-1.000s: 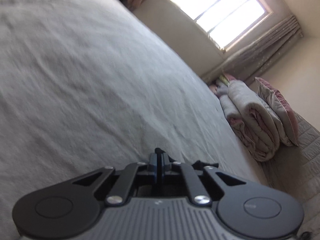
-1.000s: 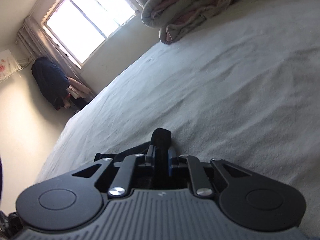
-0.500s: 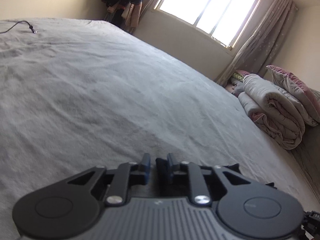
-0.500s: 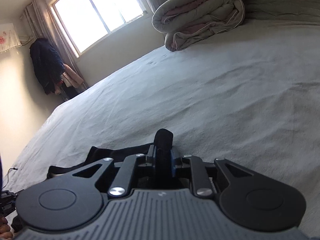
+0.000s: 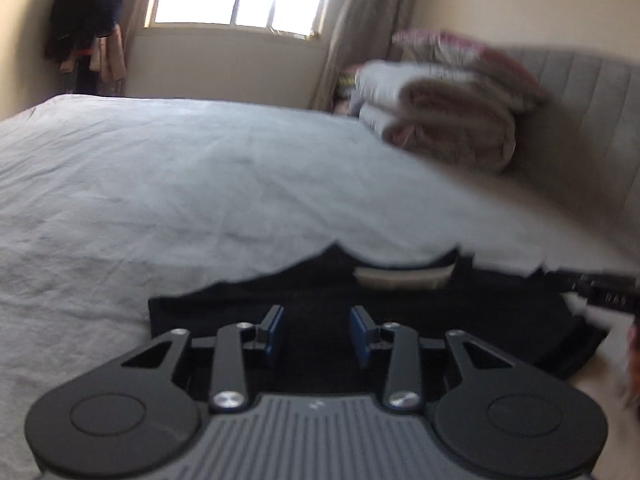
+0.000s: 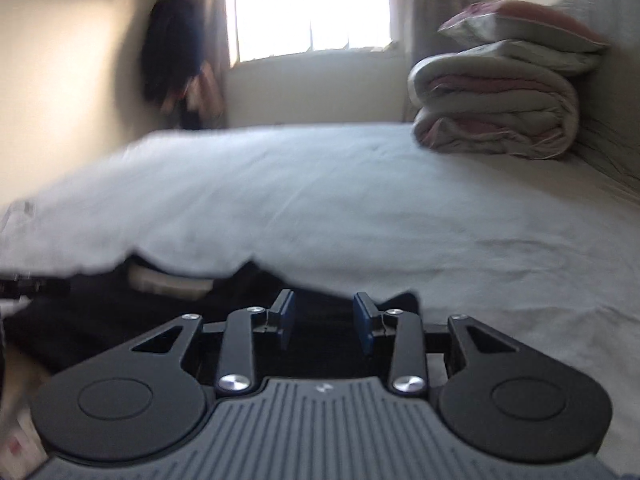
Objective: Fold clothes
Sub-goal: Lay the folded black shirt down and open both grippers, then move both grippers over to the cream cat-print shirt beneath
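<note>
Black garment (image 5: 400, 312) limp and light on the bed (image 5: 200, 184), lower frame. Left gripper (image 5: 317, 334) and right gripper (image 6: 323, 321) both spread, empty. Pinch the near hem corners.

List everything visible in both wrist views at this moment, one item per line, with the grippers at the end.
black garment: one, black with a pale inner label, flat on the near edge of the bed
bed sheet: one, light grey, covers the bed
folded quilt: one, grey and pink, far right of the bed by the headboard
pillow: one, pink-grey, on top of the quilt
window: one, bright, far wall
hanging clothes: dark bundle, left of the window
left gripper: black, blue pads, open above the garment
right gripper: same, open
</note>
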`<state>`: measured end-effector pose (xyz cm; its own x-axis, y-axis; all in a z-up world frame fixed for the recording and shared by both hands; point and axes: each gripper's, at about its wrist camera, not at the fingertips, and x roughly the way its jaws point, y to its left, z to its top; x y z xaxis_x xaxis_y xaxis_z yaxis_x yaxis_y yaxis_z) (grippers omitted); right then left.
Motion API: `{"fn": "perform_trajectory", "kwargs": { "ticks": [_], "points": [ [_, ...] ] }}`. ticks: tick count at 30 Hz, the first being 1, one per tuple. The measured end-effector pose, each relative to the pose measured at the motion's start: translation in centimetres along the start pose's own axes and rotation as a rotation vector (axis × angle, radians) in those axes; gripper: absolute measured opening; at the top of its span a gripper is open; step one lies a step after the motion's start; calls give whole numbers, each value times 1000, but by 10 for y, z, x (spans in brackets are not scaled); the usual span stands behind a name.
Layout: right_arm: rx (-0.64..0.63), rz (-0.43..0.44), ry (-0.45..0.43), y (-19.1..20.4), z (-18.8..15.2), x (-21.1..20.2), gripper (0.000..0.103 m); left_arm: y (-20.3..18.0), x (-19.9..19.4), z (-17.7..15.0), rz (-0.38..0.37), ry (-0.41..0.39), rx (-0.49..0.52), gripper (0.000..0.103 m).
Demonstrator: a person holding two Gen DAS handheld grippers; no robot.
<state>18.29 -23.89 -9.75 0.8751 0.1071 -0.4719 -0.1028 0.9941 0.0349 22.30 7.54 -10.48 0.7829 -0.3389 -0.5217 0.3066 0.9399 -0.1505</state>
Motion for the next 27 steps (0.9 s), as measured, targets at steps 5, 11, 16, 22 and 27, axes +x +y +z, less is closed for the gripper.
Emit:
{"fn": "perform_trajectory", "kwargs": {
  "ticks": [5,11,16,22,27],
  "points": [
    [-65,-31,92,4,-11,18,29,23,0,-1,21,28,-45,38],
    [-94,33,81,14,-9,14,34,31,-14,8,-17,-15,-128,38],
    [-121,74,93,21,-11,17,45,14,7,-5,-75,20,-50,45],
    [-101,78,96,19,-15,21,48,8,12,-9,-62,4,-33,48],
    [-110,56,74,22,-15,11,51,12,6,-9,-82,-5,-71,53]
  ]
}}
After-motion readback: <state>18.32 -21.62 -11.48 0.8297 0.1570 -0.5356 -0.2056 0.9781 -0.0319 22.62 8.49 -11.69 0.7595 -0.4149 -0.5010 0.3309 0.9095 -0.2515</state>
